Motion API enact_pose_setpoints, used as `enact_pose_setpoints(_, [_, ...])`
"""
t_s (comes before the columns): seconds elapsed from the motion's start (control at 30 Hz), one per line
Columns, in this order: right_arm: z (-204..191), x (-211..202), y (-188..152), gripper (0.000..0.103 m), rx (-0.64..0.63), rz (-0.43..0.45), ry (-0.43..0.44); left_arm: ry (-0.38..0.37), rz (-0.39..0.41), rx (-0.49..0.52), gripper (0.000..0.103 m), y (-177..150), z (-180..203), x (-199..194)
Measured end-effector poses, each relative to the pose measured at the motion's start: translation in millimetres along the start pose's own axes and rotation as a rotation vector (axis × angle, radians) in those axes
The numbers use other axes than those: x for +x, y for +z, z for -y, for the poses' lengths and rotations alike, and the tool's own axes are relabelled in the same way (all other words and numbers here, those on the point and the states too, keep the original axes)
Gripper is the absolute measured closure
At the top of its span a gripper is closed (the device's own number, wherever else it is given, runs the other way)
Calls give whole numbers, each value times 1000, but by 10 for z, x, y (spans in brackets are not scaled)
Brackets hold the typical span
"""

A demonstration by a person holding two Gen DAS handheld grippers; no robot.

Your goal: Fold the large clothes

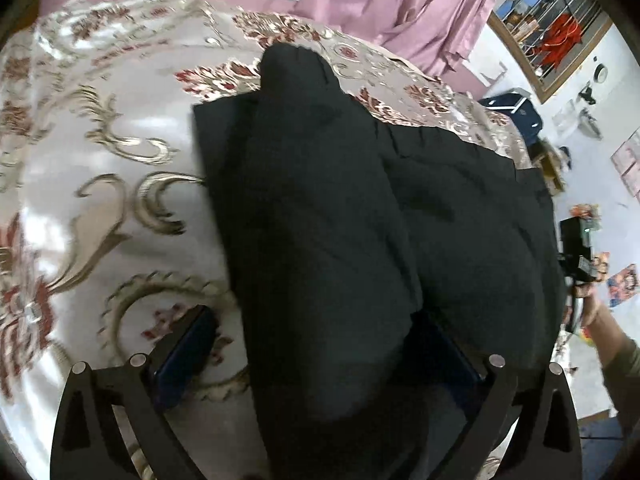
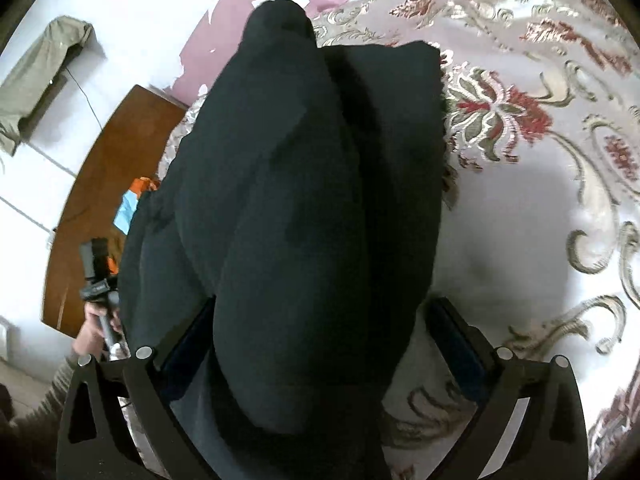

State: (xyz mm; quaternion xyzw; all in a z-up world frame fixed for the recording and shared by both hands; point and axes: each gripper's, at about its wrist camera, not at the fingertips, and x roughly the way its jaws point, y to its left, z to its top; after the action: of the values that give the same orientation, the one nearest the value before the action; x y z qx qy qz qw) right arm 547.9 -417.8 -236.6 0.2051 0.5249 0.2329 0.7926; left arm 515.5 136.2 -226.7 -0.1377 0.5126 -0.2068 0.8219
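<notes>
A large dark garment (image 1: 320, 208) lies folded into a thick bundle on the floral bedspread (image 1: 100, 140). In the left wrist view it runs up between the fingers of my left gripper (image 1: 316, 346), whose jaws stand wide open; the left pad (image 1: 184, 352) rests over bare bedspread, clear of the cloth. In the right wrist view the same garment (image 2: 304, 200) fills the gap of my right gripper (image 2: 320, 336), also wide open, with the right pad (image 2: 452, 336) apart from the cloth. Each gripper shows in the other's view, held by a hand: the right (image 1: 576, 252) and the left (image 2: 98, 272).
Purple cloth (image 1: 400, 4) is heaped past the bed's far end. A barred window (image 1: 552, 28) and a dark blue box (image 1: 516, 112) are at the right. A brown wooden board (image 2: 112, 184) and a khaki garment (image 2: 40, 76) lie on the white floor beside the bed.
</notes>
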Motion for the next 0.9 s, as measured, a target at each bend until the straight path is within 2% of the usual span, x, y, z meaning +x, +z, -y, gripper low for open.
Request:
enact_pose_setpoints(0.1, [-29,55,28,1,-6,-7,-1,-36,8,1,2,31,2,33])
enact_pose_setpoints(0.13, [-68,63,35,2,-25,-9,-10,-34,16,1,6,28,7,34])
enact_pose_setpoints(0.17, [-108,65,38,8,-44,-8,-20,-39,20,8,23,20,23,31])
enact_pose_setpoints(0.2, [-168,62,35,27,-72,-4,-22,-43,23,12,41,18,38,23])
enact_pose_setpoints(0.3, [-310,15,10,52,-127,18,-9,-34,42,34,63,16,119,-18])
enact_pose_setpoints(0.33, [-375,-5,-13,55,-157,25,-19,-28,47,34,66,23,139,-27])
enact_pose_setpoints(0.4, [-435,-67,-29,71,-177,46,-26,4,65,48,77,33,208,-70])
enact_pose_setpoints(0.5, [-544,-172,-35,81,-206,91,-32,61,94,66,86,27,340,-171])
enact_pose_setpoints(0.67, [-803,-384,-46,87,-208,139,-67,108,116,56,89,-44,512,-431])
enact_pose_setpoints(0.77, [-951,-561,-69,87,-212,150,-71,103,127,78,89,-120,662,-662])
enact_pose_setpoints(0.9, [-1099,-945,-254,87,-225,158,-81,78,158,105,89,-406,952,-1184])
